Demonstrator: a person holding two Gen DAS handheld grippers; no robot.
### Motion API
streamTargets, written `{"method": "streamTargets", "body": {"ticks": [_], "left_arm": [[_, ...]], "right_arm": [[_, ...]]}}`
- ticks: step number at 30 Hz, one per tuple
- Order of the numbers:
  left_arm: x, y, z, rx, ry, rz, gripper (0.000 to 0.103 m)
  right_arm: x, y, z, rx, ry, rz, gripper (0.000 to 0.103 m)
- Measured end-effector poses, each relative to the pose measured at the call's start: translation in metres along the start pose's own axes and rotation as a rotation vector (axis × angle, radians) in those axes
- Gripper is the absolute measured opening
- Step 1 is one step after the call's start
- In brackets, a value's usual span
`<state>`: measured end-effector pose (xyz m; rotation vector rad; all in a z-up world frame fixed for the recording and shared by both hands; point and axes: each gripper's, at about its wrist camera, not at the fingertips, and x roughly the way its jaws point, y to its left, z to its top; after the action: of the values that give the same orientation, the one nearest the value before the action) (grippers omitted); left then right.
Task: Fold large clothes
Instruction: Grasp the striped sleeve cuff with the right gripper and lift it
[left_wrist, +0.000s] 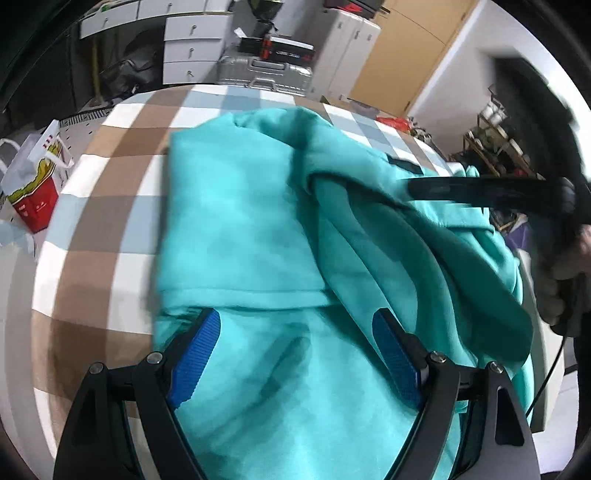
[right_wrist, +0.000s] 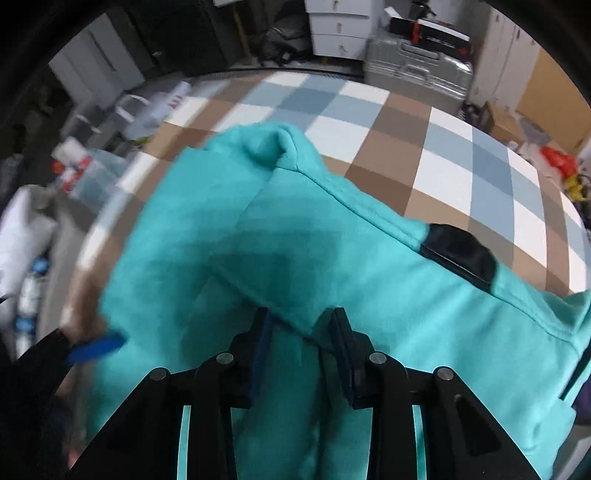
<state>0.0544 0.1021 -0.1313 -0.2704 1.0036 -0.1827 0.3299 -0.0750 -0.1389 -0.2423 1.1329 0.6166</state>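
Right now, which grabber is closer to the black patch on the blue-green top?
Right. The right gripper pinches the top just below the black patch; the left gripper sits open over the cloth farther away.

Hidden, cropped and blurred parts

The teal garment (left_wrist: 258, 229) covers much of the checked desk (left_wrist: 110, 177) and runs off the bottom edge; the right gripper (left_wrist: 480, 190) is motion-blurred, and the clutter at the left (right_wrist: 33, 236) is too smeared to identify.

The garment (left_wrist: 243, 229) was plain turquoise, with a small black patch (right_wrist: 460, 256) at one seam; the cloth (left_wrist: 110, 206) beneath it was checked in white, brown and pale blue; both grippers were black, the left gripper (left_wrist: 293, 334) with ribbed blue pads (left_wrist: 197, 358); a paper bag (left_wrist: 35, 199) was red, white and yellow; a suitcase (right_wrist: 419, 72) was silver.
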Motion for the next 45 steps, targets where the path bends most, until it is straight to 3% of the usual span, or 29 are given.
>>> {"method": "streamTargets", "body": {"ticks": [2, 4, 7, 9, 11, 14, 18, 21, 25, 30, 36, 40, 43, 45], "left_arm": [[-0.01, 0.008, 0.01, -0.023, -0.036, 0.024, 0.081], [-0.018, 0.015, 0.015, -0.041, -0.074, 0.064, 0.081], [-0.021, 0.037, 0.029, -0.081, -0.117, 0.18, 0.081], [-0.013, 0.046, 0.035, -0.103, -0.07, 0.141, 0.081], [0.004, 0.054, 0.046, -0.153, 0.007, 0.047, 0.081], [0.022, 0.051, 0.057, -0.152, 0.064, 0.026, 0.081], [0.042, 0.029, 0.05, -0.029, 0.151, 0.122, 0.081], [0.064, 0.009, 0.044, 0.108, 0.221, 0.21, 0.076], [0.07, -0.001, 0.05, 0.14, 0.227, 0.227, 0.071], [0.083, 0.001, 0.071, 0.188, 0.234, 0.258, 0.071], [0.102, -0.001, 0.105, 0.257, 0.266, 0.324, 0.072], [0.117, -0.006, 0.126, 0.279, 0.203, 0.393, 0.074], [0.106, -0.014, 0.117, 0.317, 0.208, 0.442, 0.073], [0.078, -0.017, 0.098, 0.341, 0.166, 0.441, 0.072]], "right_arm": [[-0.042, -0.033, -0.013, 0.045, -0.103, -0.034, 0.044], [-0.077, -0.074, -0.032, 0.115, -0.208, -0.111, 0.072], [-0.108, -0.132, -0.066, 0.259, -0.276, -0.177, 0.076], [-0.109, -0.169, -0.087, 0.363, -0.24, -0.198, 0.081], [-0.097, -0.201, -0.111, 0.448, -0.189, -0.135, 0.081], [-0.064, -0.221, -0.128, 0.497, -0.084, -0.103, 0.081], [-0.039, -0.209, -0.132, 0.426, -0.043, -0.054, 0.077], [-0.037, -0.203, -0.129, 0.378, -0.05, -0.069, 0.071], [-0.034, -0.204, -0.124, 0.359, -0.065, -0.08, 0.057], [-0.029, -0.198, -0.119, 0.34, -0.112, -0.119, 0.05], [-0.018, -0.21, -0.087, 0.39, -0.143, -0.159, 0.049], [-0.011, -0.222, -0.06, 0.413, -0.175, -0.21, 0.054], [-0.017, -0.226, -0.063, 0.455, -0.201, -0.192, 0.056], [-0.035, -0.219, -0.077, 0.442, -0.241, -0.182, 0.056]]}}
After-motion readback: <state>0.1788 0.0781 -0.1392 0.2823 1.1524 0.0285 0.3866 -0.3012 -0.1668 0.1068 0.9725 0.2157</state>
